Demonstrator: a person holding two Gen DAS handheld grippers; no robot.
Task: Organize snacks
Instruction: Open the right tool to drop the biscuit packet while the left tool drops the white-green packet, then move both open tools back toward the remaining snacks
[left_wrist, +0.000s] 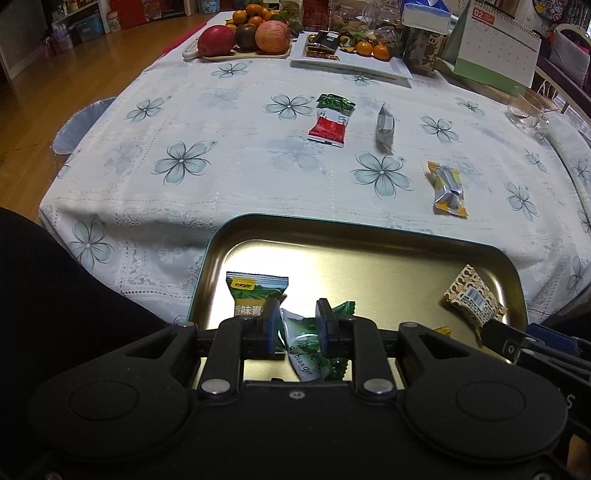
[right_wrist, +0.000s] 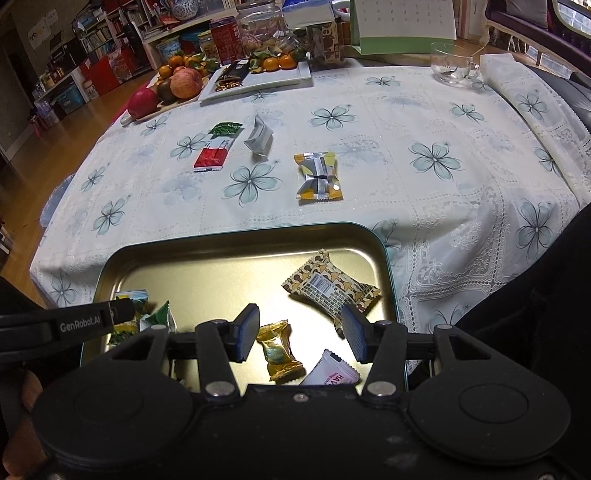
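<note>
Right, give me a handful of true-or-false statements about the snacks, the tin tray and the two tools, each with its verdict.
1. Three wrapped snacks lie on the tablecloth beyond the gold tin tray. True.
2. The left tool is shut on the green-and-white snack packet. True.
3. The right tool grips the gold-wrapped candy. False: its jaws stand apart, the candy lies loose in the tray below.
4. The tray is empty. False: several snacks lie in it, including the brown patterned packet.
5. The red-and-green packet lies in the tray. False: it is on the tablecloth.
</note>
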